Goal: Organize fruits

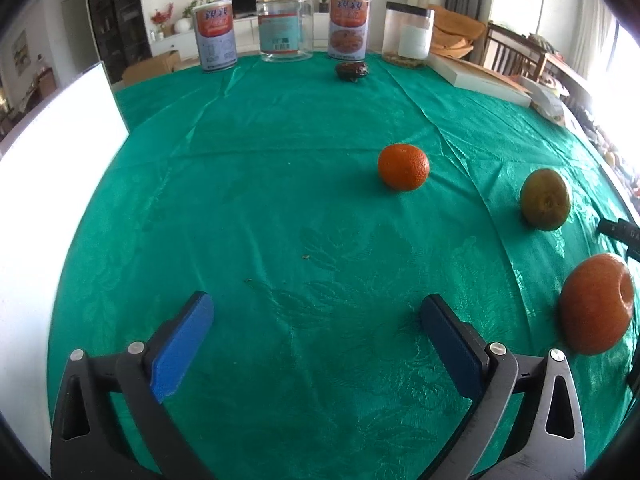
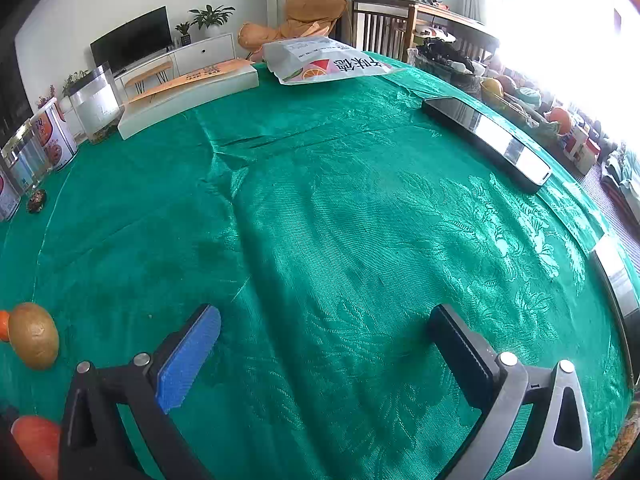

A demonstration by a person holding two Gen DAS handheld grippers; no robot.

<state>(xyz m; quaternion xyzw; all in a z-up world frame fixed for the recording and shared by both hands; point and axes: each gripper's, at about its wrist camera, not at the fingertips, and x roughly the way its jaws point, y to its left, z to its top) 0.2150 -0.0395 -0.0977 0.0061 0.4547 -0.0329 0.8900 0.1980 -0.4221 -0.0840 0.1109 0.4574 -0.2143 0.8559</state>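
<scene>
In the left wrist view a small orange tangerine [image 1: 403, 167] lies on the green tablecloth [image 1: 280, 200] ahead and to the right. A greenish-yellow fruit [image 1: 545, 199] lies farther right. A large orange [image 1: 597, 303] sits at the right edge, just right of my left gripper [image 1: 316, 312], which is open and empty. In the right wrist view my right gripper [image 2: 326, 326] is open and empty over bare cloth. The greenish fruit [image 2: 33, 335] lies to its left, with an orange [image 2: 36, 440] at the bottom left corner.
Two printed cans [image 1: 215, 36] and two clear jars [image 1: 285, 26] stand at the far edge, with a small dark object [image 1: 352, 70] before them. A white board [image 1: 48, 168] stands left. A flat white box [image 2: 188, 98], a snack bag [image 2: 324, 62] and a phone [image 2: 486, 140] lie to the right.
</scene>
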